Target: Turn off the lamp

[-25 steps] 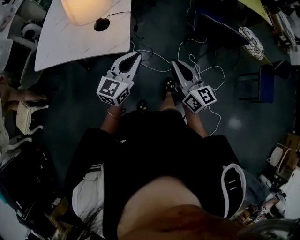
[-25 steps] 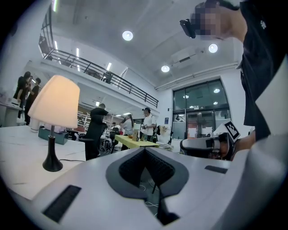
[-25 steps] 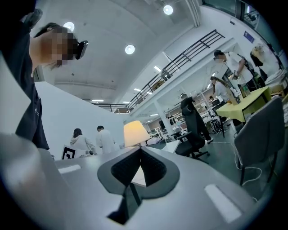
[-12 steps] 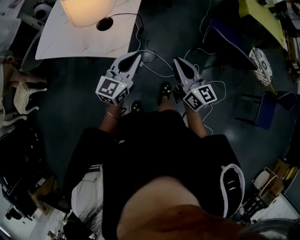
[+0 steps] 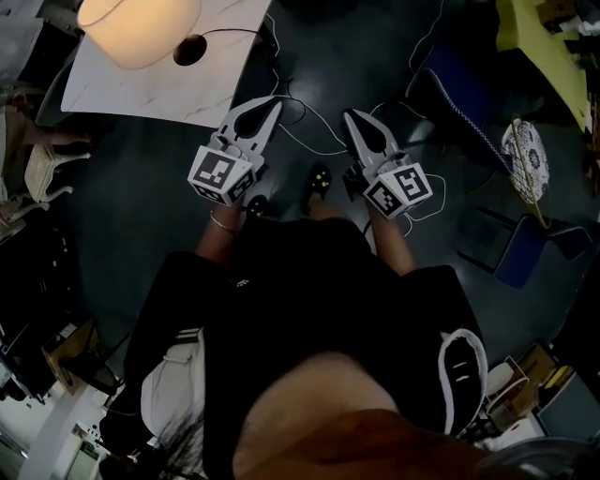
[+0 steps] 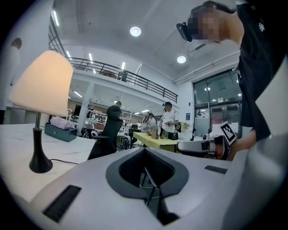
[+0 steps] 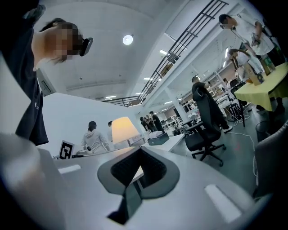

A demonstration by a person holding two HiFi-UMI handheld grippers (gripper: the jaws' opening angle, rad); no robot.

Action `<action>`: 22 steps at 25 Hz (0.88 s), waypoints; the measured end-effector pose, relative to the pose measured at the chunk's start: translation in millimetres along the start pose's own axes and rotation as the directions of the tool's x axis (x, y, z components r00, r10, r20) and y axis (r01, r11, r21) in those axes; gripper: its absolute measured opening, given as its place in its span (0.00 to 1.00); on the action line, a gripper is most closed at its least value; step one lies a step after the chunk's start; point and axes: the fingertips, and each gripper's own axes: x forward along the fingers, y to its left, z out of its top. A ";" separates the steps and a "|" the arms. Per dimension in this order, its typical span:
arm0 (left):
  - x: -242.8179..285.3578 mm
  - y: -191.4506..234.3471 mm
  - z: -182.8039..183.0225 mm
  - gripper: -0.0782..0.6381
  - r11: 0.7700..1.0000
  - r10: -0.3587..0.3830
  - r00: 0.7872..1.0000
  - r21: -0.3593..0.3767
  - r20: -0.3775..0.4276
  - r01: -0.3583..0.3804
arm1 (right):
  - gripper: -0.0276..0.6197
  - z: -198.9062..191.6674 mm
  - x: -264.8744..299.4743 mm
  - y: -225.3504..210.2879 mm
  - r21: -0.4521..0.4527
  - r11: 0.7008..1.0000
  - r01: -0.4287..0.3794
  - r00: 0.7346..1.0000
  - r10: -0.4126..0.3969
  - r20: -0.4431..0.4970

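Observation:
The lamp (image 5: 141, 28) glows, its pale shade lit, on a white marble table (image 5: 141, 89) at the upper left of the head view. Its black round base (image 5: 189, 49) has a cord (image 5: 234, 33) running right, off the table. In front of me my left gripper (image 5: 269, 106) is shut and empty, pointing at the table's near corner. Beside it my right gripper (image 5: 353, 119) is also shut and empty, over the dark floor. In the left gripper view the lamp (image 6: 42, 85) stands to the left beyond the gripper (image 6: 145, 155). The right gripper view shows the lamp (image 7: 123, 130) further off, beyond the gripper (image 7: 140, 152).
White cables (image 5: 309, 127) snake over the dark floor between the grippers. A blue chair (image 5: 459, 80) and a yellow table (image 5: 539, 37) stand at the right. A black office chair (image 7: 207, 121) is beside the marble table. Several people stand in the background.
Both grippers have travelled forward toward the table, still shut and side by side. In the head view the table and lamp have slid left, and the chair at right has come nearer.

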 end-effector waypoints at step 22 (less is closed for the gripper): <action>49.1 71.6 -54.8 0.12 0.981 0.182 0.982 -0.059 -0.047 -0.185 | 0.05 -60.4 101.1 -64.1 0.019 0.989 -0.146 0.974 0.147 -0.175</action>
